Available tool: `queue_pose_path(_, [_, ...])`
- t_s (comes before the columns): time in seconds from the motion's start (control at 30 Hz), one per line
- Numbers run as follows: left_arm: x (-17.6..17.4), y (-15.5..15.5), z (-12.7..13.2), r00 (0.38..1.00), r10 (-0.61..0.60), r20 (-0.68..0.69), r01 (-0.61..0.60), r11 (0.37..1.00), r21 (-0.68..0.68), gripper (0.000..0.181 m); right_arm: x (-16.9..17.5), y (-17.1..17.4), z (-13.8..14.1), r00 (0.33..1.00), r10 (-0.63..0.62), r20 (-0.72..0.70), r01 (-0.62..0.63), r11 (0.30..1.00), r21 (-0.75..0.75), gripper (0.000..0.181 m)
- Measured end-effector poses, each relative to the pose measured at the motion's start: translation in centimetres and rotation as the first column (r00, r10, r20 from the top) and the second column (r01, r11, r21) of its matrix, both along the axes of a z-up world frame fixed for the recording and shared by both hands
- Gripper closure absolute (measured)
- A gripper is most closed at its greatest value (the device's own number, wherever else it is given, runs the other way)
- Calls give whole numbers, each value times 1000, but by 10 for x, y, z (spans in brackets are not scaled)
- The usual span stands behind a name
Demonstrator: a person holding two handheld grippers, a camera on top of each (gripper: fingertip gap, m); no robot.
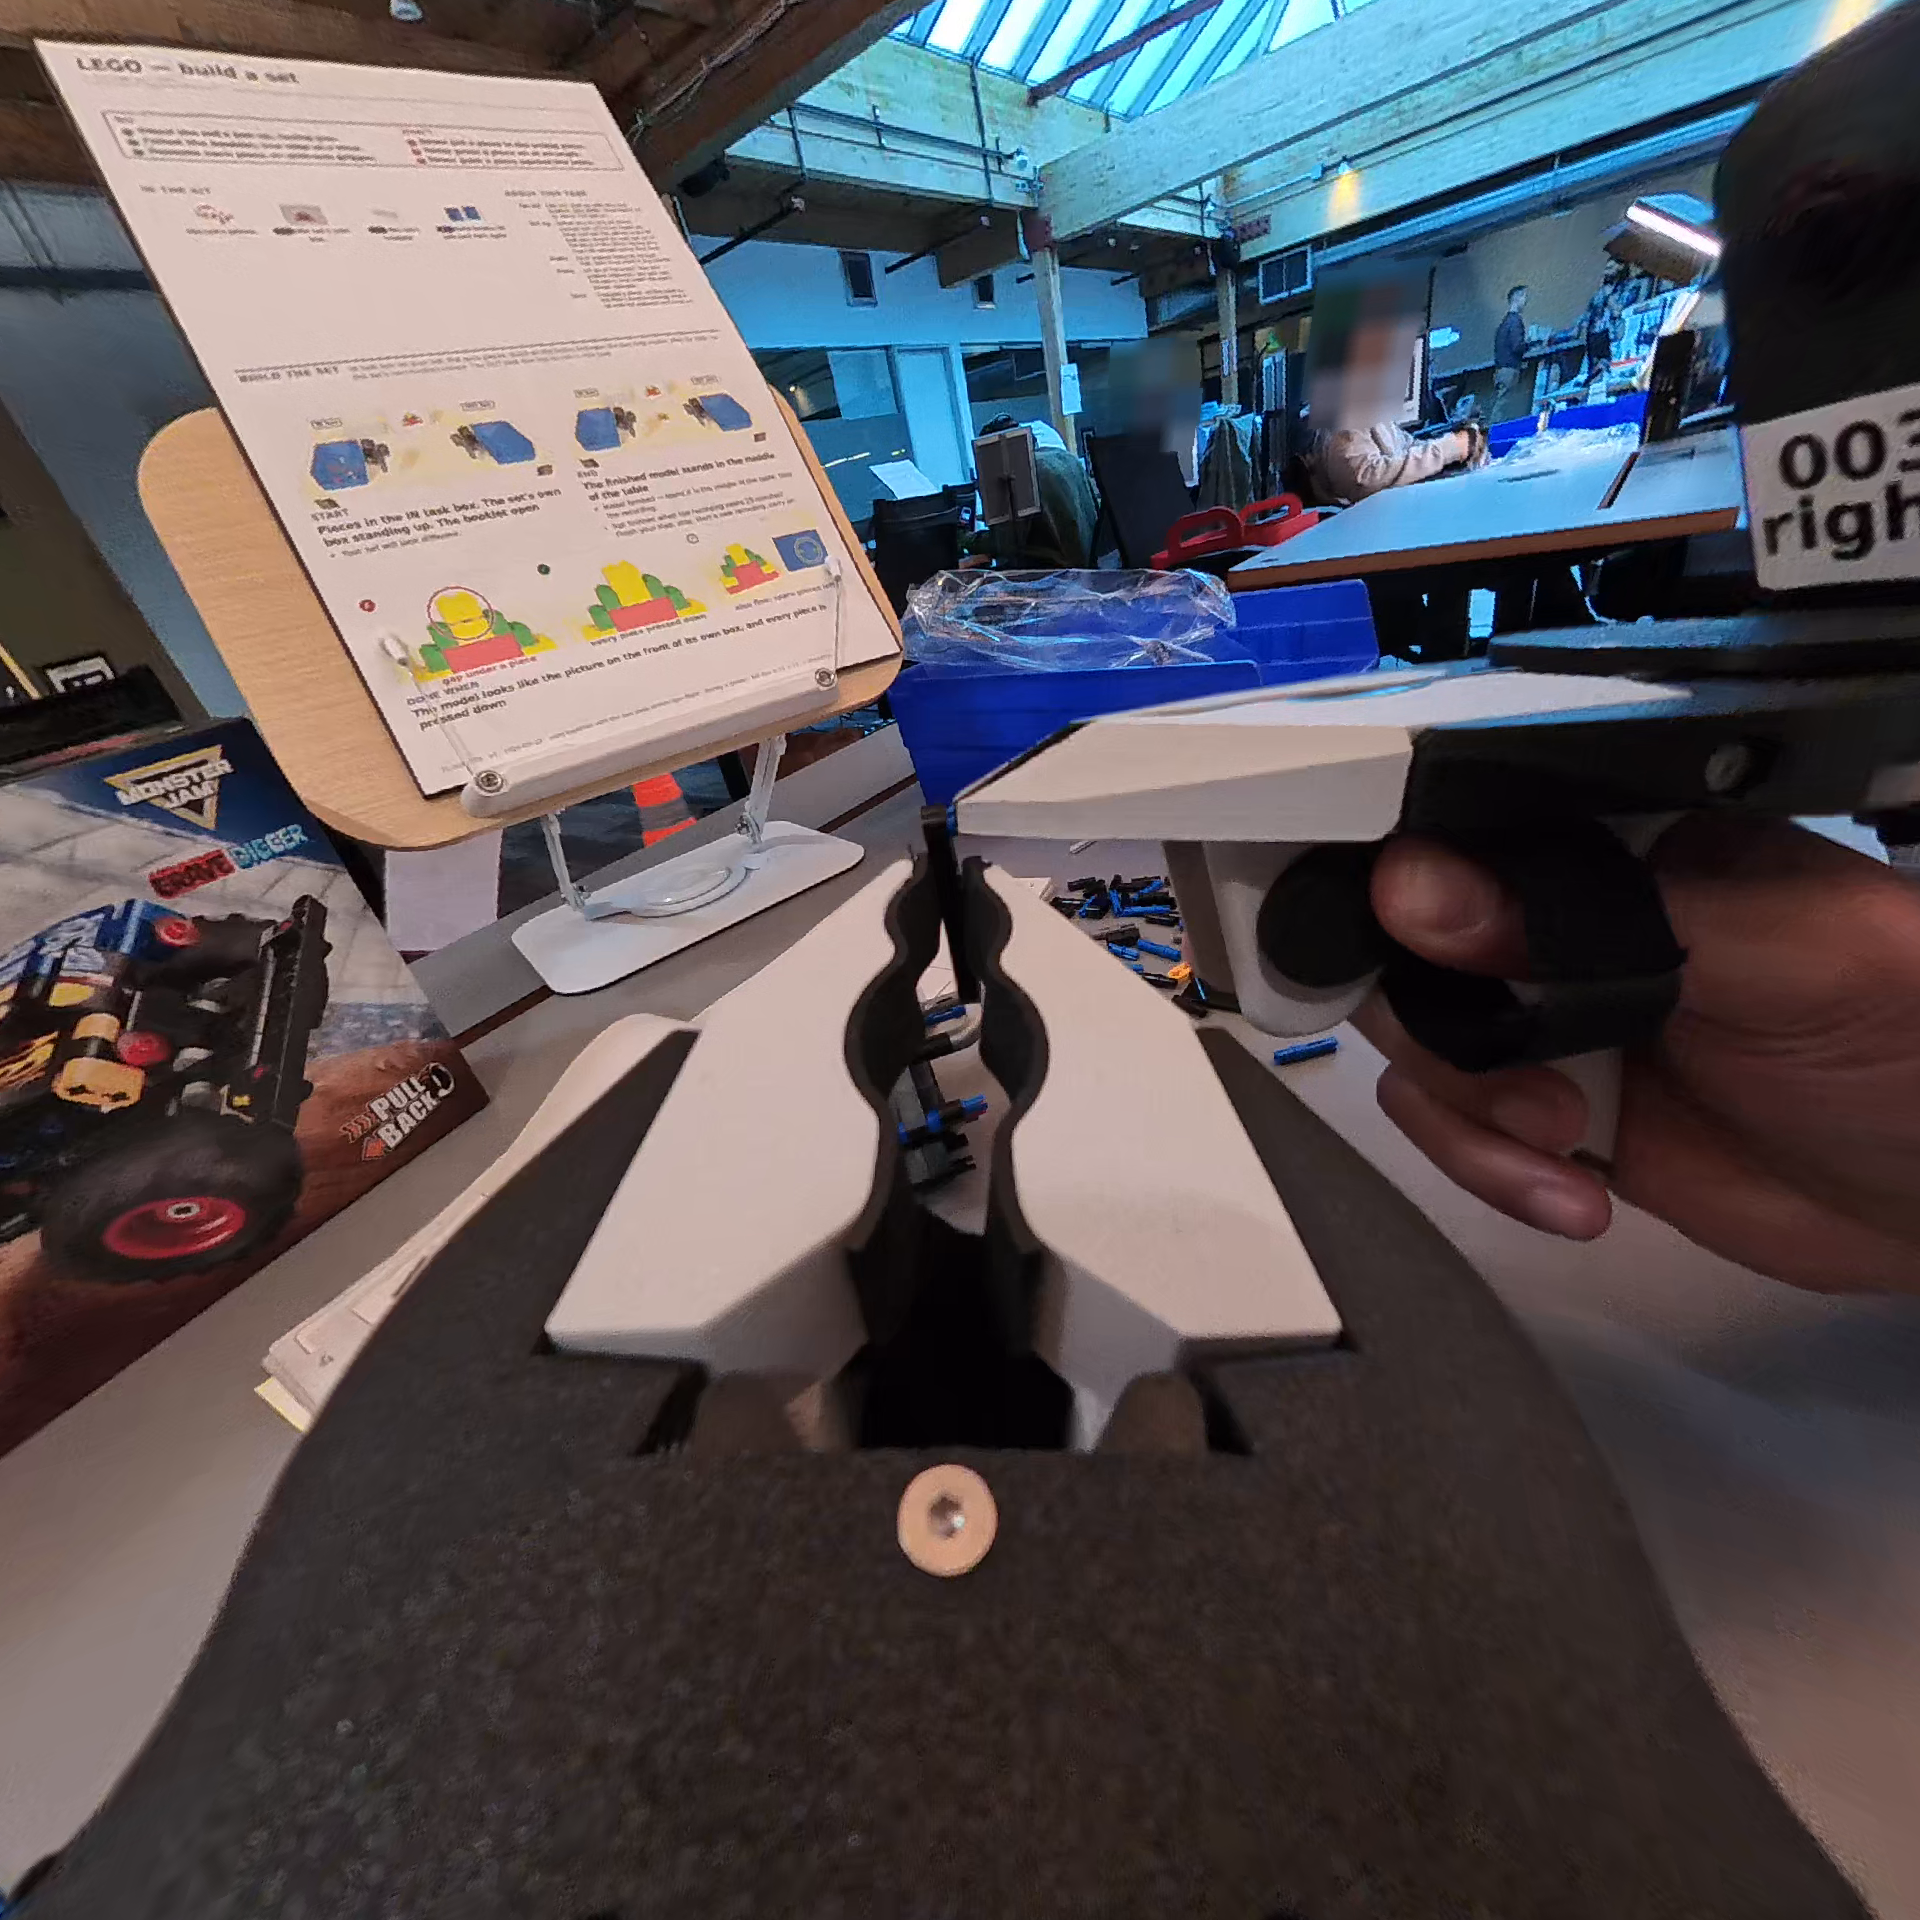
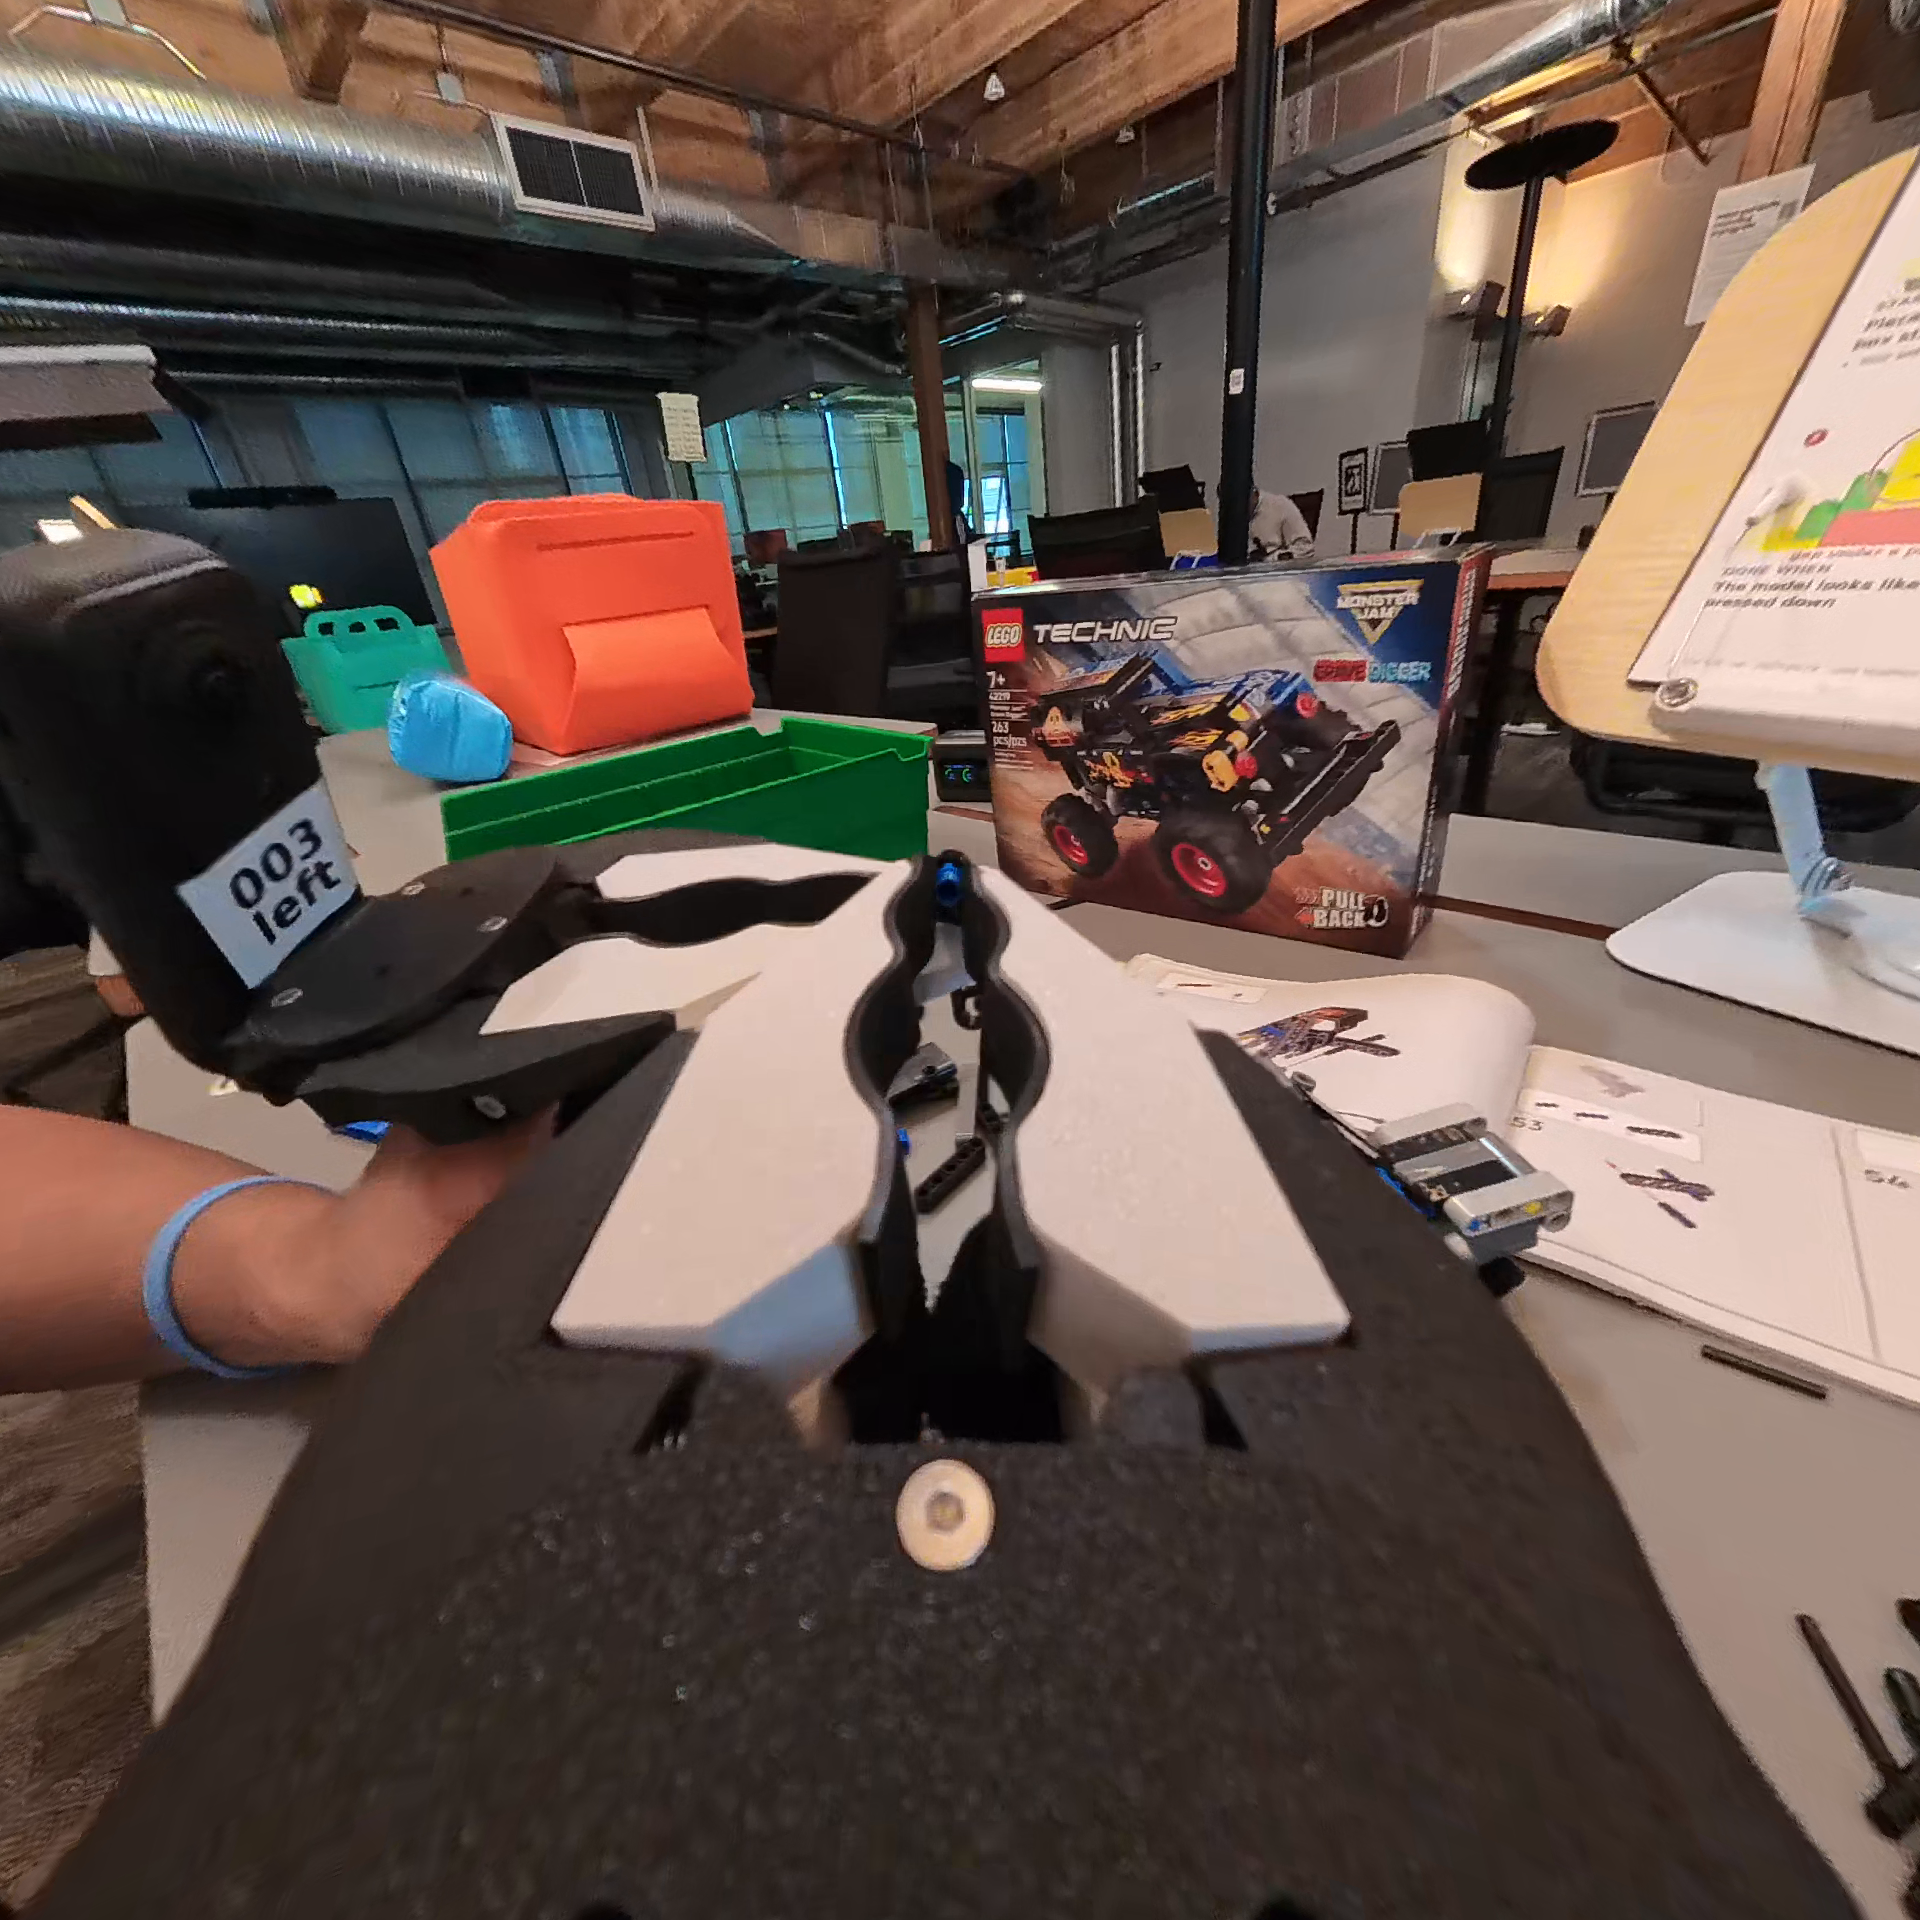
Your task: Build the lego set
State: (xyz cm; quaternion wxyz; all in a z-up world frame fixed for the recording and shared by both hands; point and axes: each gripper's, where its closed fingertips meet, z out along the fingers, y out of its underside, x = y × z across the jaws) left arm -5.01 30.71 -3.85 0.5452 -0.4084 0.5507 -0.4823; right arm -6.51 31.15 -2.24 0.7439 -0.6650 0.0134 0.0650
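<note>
Landmark: glossy set box (image 2: pixel 1216 748), standing on the matte grey table (image 2: pixel 1558 904). Left of it, ribbed green plastic bin (image 2: pixel 727 790). My left gripper (image 1: pixel 948 883), white wedge fingers with wavy black pads, narrowed on a thin black beam (image 1: pixel 943 894) held upright. In front of the box my right gripper (image 2: pixel 943 883) pinches a small blue pin (image 2: pixel 948 878). Right of the box, open booklet (image 2: pixel 1662 1174) with a blocky grey motor piece (image 2: pixel 1475 1179) on it; loose black and blue pins (image 1: pixel 1127 914) beyond my left fingertips
</note>
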Motion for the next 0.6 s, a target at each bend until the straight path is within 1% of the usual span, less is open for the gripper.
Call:
queue_pose_path(0.1, [-1,-2,0,1000,3,-1,-3,997,74,180,-1,-2,0,999,-4,34,4,1000,10,178])
queue_pose_path(0.13, [-1,-3,0,1000,-11,-3,11,999,52,179,-1,-3,0,999,-9,49,8,1000,19,178])
queue_pose_path(0.2, [-1,-6,0,998,-54,-17,53,998,-34,179,-1,-4,0,997,-24,72,21,999,38,178])
queue_pose_path(0.27, [-1,-7,0,996,-85,-18,83,992,-94,179,0,-3,0,998,-20,57,17,999,43,178])
queue_pose_path(0.37, [-3,-9,5,995,-102,0,101,984,-150,179,-2,-4,3,998,-28,56,24,997,67,178])
queue_pose_path(0.4, [-3,-8,6,996,-94,2,94,984,-149,179,-3,-4,4,999,-28,45,25,997,73,178])
queue_pose_path(0.47, [-3,-6,5,999,-48,-2,48,997,-66,180,-3,-3,4,996,-47,80,42,997,57,178])
queue_pose_path(0.5, [-3,-4,5,1000,-23,-1,23,1000,-2,178,-3,-2,3,993,-50,105,45,998,48,178])
queue_pose_path(0.57, [-5,-3,4,1000,20,7,-21,991,135,179,-5,-3,3,992,-35,117,30,998,48,178])
queue_pose_path(0.6, [-4,-3,4,1000,30,3,-30,985,170,178,-5,-3,2,992,-32,118,27,999,44,178])
